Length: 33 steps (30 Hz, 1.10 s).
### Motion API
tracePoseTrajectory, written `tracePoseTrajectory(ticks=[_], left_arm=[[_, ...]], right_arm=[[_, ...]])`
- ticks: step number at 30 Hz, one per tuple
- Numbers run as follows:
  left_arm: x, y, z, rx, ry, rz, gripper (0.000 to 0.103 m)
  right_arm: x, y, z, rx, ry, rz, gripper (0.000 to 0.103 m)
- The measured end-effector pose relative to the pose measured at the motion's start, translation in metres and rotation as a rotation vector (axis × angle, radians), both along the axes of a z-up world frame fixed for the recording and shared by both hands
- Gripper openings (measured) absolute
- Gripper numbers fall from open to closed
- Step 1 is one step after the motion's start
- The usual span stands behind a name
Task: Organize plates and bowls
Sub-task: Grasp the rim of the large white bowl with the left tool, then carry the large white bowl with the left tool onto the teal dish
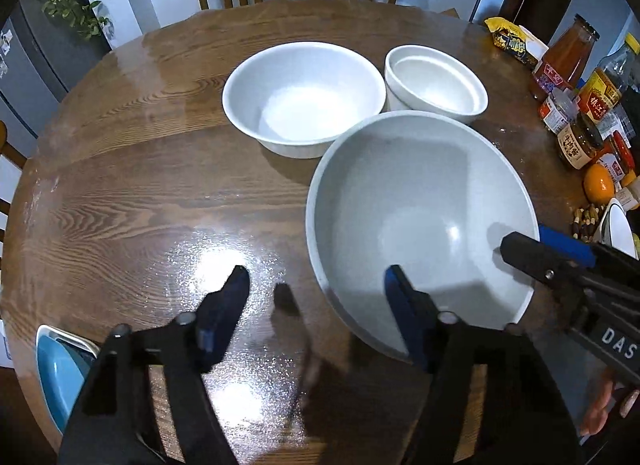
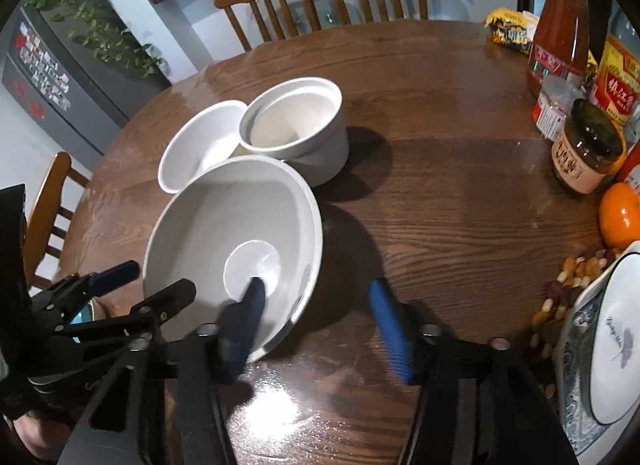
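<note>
1. The right tongs (image 2: pixel 316 317) stand wide apart, straddling the near rim of the big bowl (image 2: pixel 236 249): one blue finger sits inside it, the other outside over the tabletop (image 2: pixel 440 185). They have not closed on the rim; my guess is they are lined up to pinch it.

2. The left tongs (image 1: pixel 316 305) are also spread wide and hold nothing. One finger hangs over the bare wood, the other over the near edge of the big bowl, probably ready to steady it or just waiting.

3. The big bowl looks tipped, its far side raised, though I cannot tell what it rests on.

4. Just behind it stand a medium white bowl (image 1: pixel 302 97) and a small straight-sided bowl (image 1: pixel 436 83), close together, perhaps touching. Nesting by size seems the likely aim, which would explain the attention to the biggest one.

5. Along the right edge sit sauce bottles (image 2: pixel 560 33), a jar (image 2: pixel 586 147), an orange (image 2: pixel 622 215), scattered nuts (image 2: pixel 568 281) and a patterned plate (image 2: pixel 612 345), well apart from the bowls.

6. A blue dish (image 1: pixel 60 373) lies at the near left edge.
</note>
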<state>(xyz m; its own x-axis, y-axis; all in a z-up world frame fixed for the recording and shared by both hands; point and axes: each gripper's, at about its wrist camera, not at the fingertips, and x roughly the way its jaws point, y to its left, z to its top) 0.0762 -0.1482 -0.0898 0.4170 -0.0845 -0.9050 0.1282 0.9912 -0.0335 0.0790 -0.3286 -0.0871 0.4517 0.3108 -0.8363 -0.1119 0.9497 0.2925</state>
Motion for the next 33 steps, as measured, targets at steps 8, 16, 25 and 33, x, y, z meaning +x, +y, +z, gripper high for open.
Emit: tracePoseTrajectory(ticks=[8,16,25,33], left_arm=[[0.001,-0.006,-0.003,-0.028,0.022,-0.021,0.027],[-0.005,-0.008,0.001,-0.015,0.001,-0.038,0.019],[-0.025,-0.002,0.023,0.009,-0.070,-0.047,0.018],[-0.051,0.006,0.034,0.020,-0.105,-0.028,0.018]], right_arm=[[0.003,0.006,-0.004,0.015,0.003,0.026,0.020],[-0.004,0.005,-0.001,0.034,-0.012,0.019,0.015],[-0.021,0.004,0.017,0.027,-0.061,0.020,0.015],[-0.045,0.013,0.025,0.037,-0.080,0.042,0.015]])
